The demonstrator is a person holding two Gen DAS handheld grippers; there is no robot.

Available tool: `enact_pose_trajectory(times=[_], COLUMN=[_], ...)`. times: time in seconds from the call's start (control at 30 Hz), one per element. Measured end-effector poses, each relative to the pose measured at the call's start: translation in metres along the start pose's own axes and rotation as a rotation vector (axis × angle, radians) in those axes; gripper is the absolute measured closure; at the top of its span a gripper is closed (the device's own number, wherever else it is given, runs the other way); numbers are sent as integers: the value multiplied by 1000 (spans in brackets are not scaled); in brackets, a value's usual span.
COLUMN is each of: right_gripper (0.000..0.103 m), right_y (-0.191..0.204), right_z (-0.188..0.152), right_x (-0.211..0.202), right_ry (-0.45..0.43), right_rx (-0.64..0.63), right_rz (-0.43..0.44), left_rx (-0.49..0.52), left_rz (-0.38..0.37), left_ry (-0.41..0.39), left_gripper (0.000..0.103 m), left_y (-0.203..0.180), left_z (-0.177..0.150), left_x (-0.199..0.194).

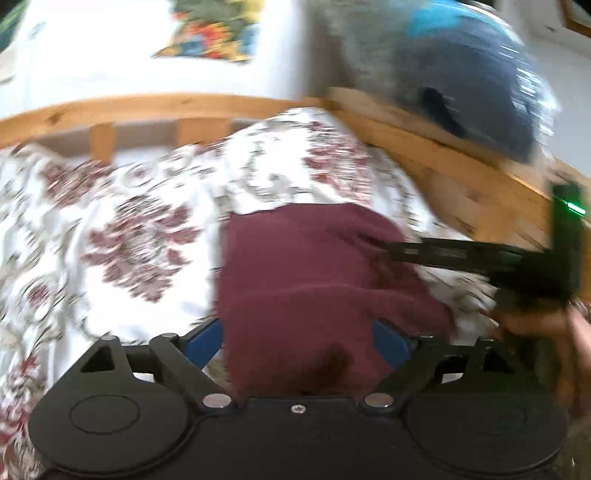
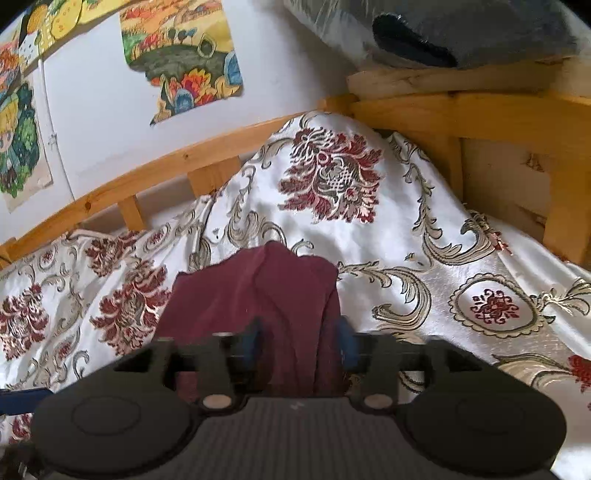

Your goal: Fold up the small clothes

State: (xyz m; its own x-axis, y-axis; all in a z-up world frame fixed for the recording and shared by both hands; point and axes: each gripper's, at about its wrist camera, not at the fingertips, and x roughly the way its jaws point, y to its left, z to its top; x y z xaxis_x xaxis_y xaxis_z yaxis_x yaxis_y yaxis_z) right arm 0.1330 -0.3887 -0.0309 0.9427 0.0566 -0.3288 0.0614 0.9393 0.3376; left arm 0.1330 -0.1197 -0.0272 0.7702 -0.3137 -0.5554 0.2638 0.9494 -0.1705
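Observation:
A small maroon garment (image 1: 314, 280) lies folded on a white bedspread with red flower patterns (image 1: 140, 206). My left gripper (image 1: 299, 339) stands open at its near edge, the blue pads (image 1: 207, 341) wide apart on either side of the cloth and not pinching it. The left wrist view is blurred. My right gripper (image 1: 406, 253) reaches in from the right there, its black fingers lying over the garment's right side. In the right wrist view the right gripper (image 2: 299, 339) is open, with a fold of the maroon garment (image 2: 258, 295) lying loose between its pads (image 2: 255, 338).
A wooden bed rail (image 2: 155, 177) runs behind the bedspread (image 2: 406, 240) and a wooden headboard (image 2: 498, 122) rises at the right. A grey and dark plush bundle (image 2: 461, 33) sits on top of the headboard. Colourful pictures (image 2: 184, 55) hang on the white wall. A hand (image 1: 569, 332) shows at the right edge.

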Motion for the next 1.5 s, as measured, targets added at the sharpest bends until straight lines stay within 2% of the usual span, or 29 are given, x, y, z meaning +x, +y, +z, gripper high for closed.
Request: enact_pose_trajectory(times=[0.07, 0.1, 0.13, 0.23, 0.4, 0.57, 0.7, 0.8, 1.0, 1.17, 1.23, 1.33, 1.4, 1.5], right_gripper=[19, 15, 8, 0, 0, 0, 0, 0, 0, 0, 0, 3, 9, 26], right_y=[-1, 0, 2, 13, 27, 26, 23, 13, -12, -28, -34, -33, -33, -34], right_z=[1, 2, 2, -1, -19, -23, -21, -14, -3, 1, 4, 8, 12, 14], right_x=[-5, -8, -9, -12, 0, 1, -2, -3, -6, 16, 37, 53, 65, 77], right_ry=[-5, 0, 8, 70, 227, 244, 235, 218, 52, -37, -42, -23, 0, 21], right_rx=[7, 1, -14, -117, -319, -353, -307, -213, 59, 242, 308, 288, 233, 163], right_rz=[30, 47, 59, 67, 5, 6, 20, 43, 79, 165, 164, 176, 170, 168], left_rx=[-37, -53, -71, -117, -74, -82, -129, -161, -279, -269, -253, -252, -260, -263], left_rz=[72, 103, 117, 101, 105, 111, 106, 93, 48, 55, 63, 67, 64, 58], left_ry=[23, 36, 53, 105, 174, 216, 221, 229, 265, 249, 235, 230, 233, 236], left_gripper=[6, 6, 6, 6, 2, 1, 1, 1, 1, 1, 1, 0, 0, 0], left_y=[7, 11, 15, 24, 23, 23, 27, 32, 47, 44, 41, 40, 42, 43], left_z=[2, 2, 2, 0, -5, -11, -14, -16, -22, -25, -25, -26, -26, -26], left_x=[7, 10, 12, 21, 32, 40, 39, 39, 45, 44, 43, 43, 44, 45])
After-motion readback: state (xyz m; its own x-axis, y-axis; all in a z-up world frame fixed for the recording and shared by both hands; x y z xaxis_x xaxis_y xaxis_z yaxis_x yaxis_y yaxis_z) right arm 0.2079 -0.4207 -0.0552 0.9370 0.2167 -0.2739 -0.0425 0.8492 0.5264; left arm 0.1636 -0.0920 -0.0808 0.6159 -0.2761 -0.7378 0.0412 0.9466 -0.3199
